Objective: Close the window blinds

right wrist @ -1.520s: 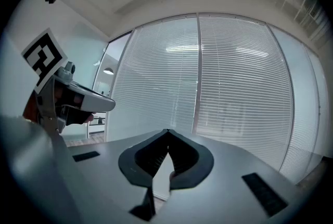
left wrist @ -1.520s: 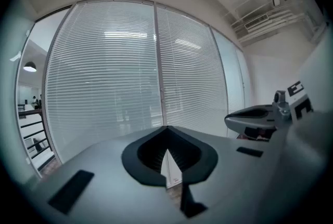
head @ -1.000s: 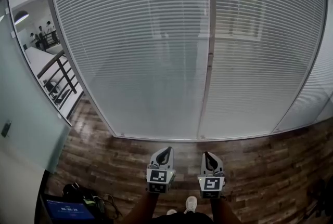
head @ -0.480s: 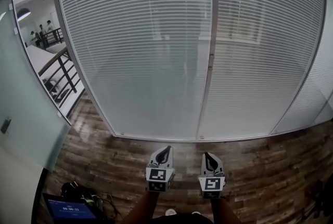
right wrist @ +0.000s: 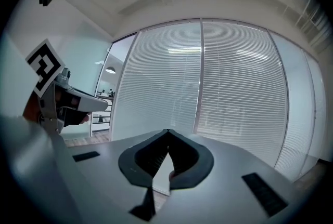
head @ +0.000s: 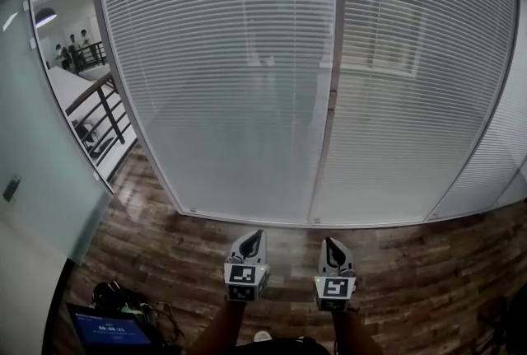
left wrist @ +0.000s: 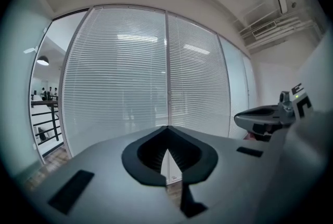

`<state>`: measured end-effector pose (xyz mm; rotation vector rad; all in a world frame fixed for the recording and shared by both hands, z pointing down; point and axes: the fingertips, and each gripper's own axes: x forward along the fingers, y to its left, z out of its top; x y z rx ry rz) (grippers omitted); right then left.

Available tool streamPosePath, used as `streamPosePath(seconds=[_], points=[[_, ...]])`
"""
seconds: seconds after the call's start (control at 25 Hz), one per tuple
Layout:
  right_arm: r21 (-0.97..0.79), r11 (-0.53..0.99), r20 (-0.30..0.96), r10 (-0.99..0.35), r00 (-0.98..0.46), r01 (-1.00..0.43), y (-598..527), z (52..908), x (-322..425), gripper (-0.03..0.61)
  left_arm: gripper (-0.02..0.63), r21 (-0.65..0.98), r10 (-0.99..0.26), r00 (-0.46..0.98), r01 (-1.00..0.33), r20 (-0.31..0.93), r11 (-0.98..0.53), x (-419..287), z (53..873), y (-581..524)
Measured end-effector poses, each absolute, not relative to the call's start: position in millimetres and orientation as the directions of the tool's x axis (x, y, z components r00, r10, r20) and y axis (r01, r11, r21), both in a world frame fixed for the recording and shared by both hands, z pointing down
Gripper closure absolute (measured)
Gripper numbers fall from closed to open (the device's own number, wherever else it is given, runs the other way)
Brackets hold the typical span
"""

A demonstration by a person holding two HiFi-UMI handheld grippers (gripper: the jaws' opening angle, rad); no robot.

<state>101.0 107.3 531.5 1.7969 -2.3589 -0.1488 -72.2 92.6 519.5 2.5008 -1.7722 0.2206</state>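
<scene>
Wood floor [head: 428,263], blinds [head: 230,81] ahead, railing [head: 103,110] at left, laptop [head: 107,329] lower left

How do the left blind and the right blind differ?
The left blind borders an opening showing a railing; the right blind borders another blind. A pale rectangle shows through the right blind, only dim grey through the left blind. Both reach the floor, slats level.
</scene>
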Motion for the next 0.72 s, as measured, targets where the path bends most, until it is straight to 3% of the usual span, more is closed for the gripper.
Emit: streamPosePath(seconds=[0.72], points=[[0.125, 0.284, 0.046, -0.959, -0.28, -0.951, 125.1, 527.9, 106.4, 0.577, 0.621, -0.019, -0.93, 0.339, -0.938, 0.142, -0.345, -53.4, 516.1, 114.2]])
